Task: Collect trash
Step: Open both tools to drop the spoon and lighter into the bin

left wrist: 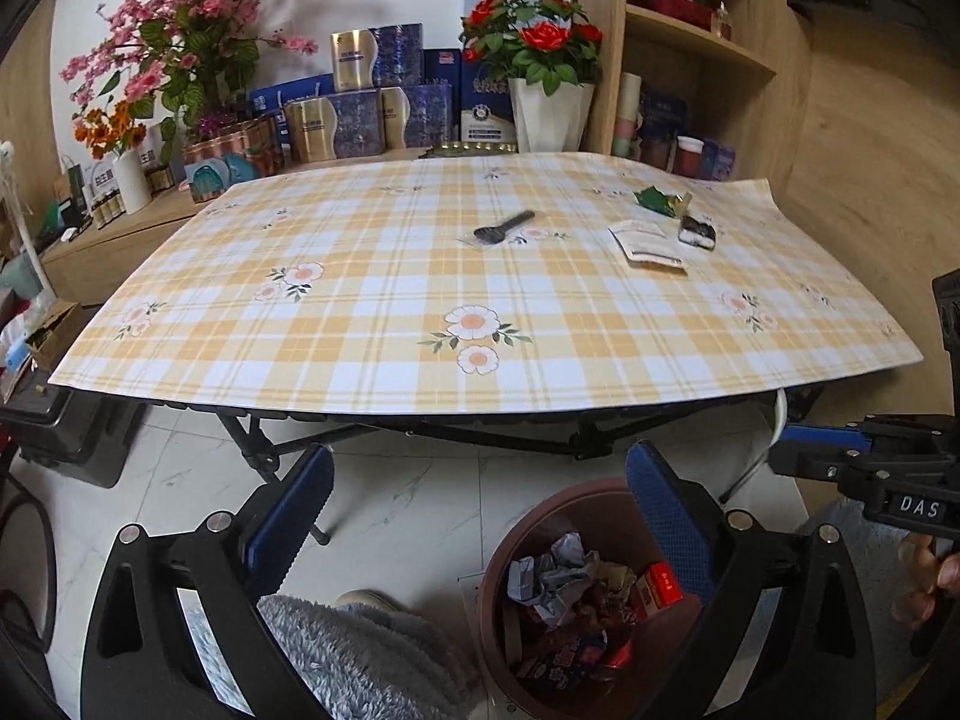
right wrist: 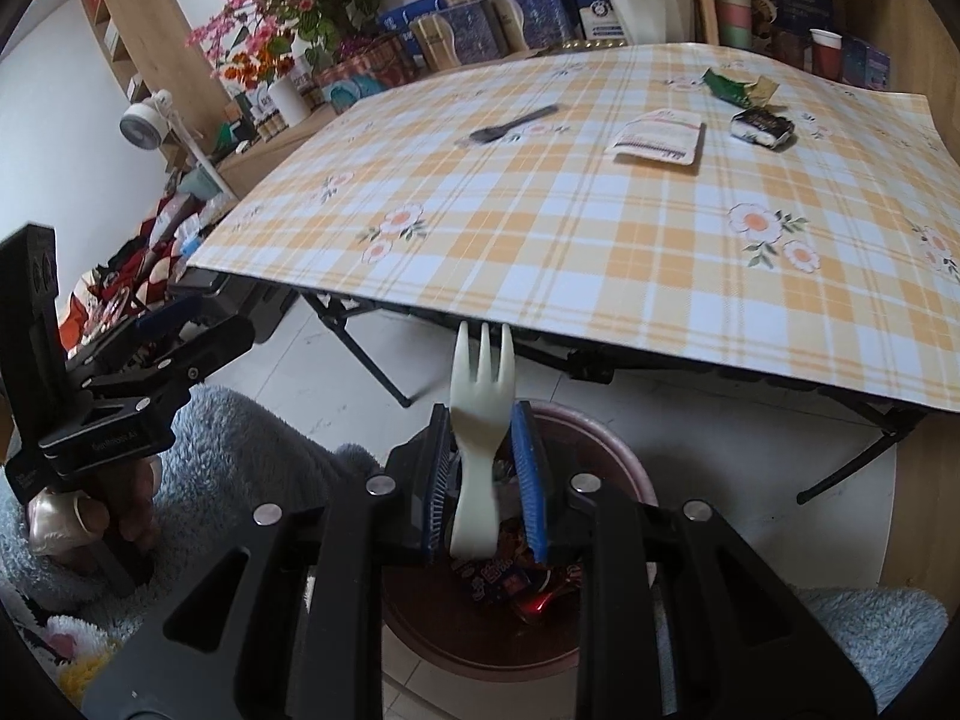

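Note:
A brown trash bin [left wrist: 510, 546] on the floor holds crumpled wrappers. My left gripper [left wrist: 480, 516] hangs open above its left rim with nothing between the blue pads. My right gripper [right wrist: 483, 480] is shut on a white plastic fork [right wrist: 480, 414], tines up, over the same bin [right wrist: 606, 444]. On the checked tablecloth lie a black plastic spoon [left wrist: 503, 226], a white packet [left wrist: 651, 243], a black-and-white wrapper [left wrist: 696, 233] and a green wrapper [left wrist: 657, 201]. The right wrist view shows the same spoon [right wrist: 513, 123], packet [right wrist: 657, 138], black-and-white wrapper [right wrist: 762, 126] and green wrapper [right wrist: 729, 87].
The folding table [left wrist: 420, 360] has black crossed legs near the bin. Flower pots [left wrist: 549, 114] and boxes [left wrist: 360, 120] line its far side, a wooden shelf [left wrist: 690, 42] stands at the right. A fluffy grey sleeve [left wrist: 360, 654] lies below the left gripper. A person's hand [right wrist: 90, 516] holds the left gripper.

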{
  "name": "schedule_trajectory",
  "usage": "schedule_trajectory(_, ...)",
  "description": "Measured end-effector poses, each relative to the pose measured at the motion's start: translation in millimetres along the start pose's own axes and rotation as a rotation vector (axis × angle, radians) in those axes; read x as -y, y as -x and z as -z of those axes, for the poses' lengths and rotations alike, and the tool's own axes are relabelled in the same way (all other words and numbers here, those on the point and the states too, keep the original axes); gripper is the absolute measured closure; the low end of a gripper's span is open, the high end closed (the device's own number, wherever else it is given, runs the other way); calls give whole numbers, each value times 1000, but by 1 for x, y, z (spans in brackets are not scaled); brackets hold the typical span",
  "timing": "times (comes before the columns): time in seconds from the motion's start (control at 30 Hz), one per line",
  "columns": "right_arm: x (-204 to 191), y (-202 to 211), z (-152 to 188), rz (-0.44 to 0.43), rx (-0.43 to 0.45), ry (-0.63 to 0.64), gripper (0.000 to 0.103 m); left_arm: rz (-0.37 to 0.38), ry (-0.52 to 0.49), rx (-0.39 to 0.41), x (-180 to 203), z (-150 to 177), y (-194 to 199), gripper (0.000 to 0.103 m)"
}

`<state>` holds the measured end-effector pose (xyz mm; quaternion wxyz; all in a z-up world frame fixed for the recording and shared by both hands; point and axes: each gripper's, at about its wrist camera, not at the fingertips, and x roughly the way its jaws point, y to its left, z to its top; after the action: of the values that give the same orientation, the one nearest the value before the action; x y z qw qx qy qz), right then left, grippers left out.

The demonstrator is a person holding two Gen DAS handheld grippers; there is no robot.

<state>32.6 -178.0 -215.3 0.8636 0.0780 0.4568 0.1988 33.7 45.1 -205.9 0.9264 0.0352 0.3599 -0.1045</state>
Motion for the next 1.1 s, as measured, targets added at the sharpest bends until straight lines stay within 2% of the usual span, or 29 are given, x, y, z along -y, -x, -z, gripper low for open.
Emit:
schedule_trajectory(0.27,-3,-4,1,11,-21,5,78,12,18,-23,-4,2,-6,7)
schedule_trajectory(0.37,-2,-4,1,21,-19,1,76,9,25,-26,-5,2,-7,7)
schedule_trajectory(0.43,-1,-4,1,29,-15,-5,70,8,24,-26,-4,2,-7,7)
schedule_trajectory(0.5,2,-2,1,44,-2,-17,46,7,21,-29,-5,2,-7,7)
schedule_trajectory(0.53,3,-1,1,51,7,-23,40,7,19,-30,-4,2,-7,7)
schedule_trajectory(0.6,7,2,1,69,26,-36,18,5,15,-31,-4,2,-7,7)
schedule_trajectory(0.67,10,4,0,96,43,-50,6,4,13,-32,-3,2,-7,7)
schedule_trajectory(0.83,22,-3,0,151,17,-93,6,2,10,-39,-2,3,-8,7)
schedule_trajectory(1.0,28,-4,2,157,25,-128,6,2,12,-44,-2,3,-10,7)
schedule_trajectory(1.1,28,-3,0,205,31,-132,6,19,22,-47,-4,4,-11,7)
